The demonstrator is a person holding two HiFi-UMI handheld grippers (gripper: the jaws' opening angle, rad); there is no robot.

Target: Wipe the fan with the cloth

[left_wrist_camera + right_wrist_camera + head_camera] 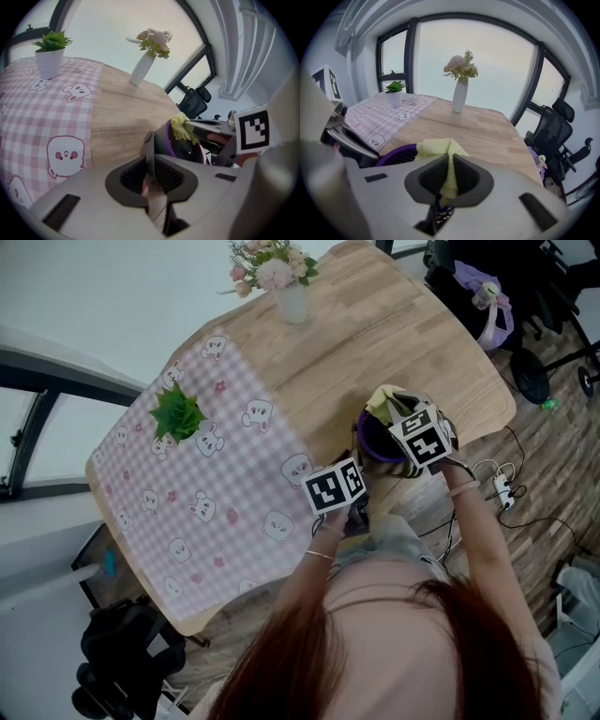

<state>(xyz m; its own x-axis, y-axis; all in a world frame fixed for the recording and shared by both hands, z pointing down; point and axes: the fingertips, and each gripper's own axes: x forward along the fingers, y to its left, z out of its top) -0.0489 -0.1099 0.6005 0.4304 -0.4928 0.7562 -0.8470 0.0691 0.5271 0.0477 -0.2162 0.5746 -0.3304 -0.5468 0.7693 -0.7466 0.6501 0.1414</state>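
A small purple fan stands near the wooden table's front edge. My left gripper is shut on a thin dark part of the fan and holds it, with the purple ring just beyond the jaws. A pale yellow cloth is bunched between the fingers of my right gripper, which is shut on it. The cloth lies on the fan's top rim. In the head view the right gripper sits over the fan, and the left gripper is at the fan's near side.
A pink checked tablecloth with a small potted plant covers the table's left half. A white vase of flowers stands at the far edge. An office chair and floor cables with a power strip lie to the right.
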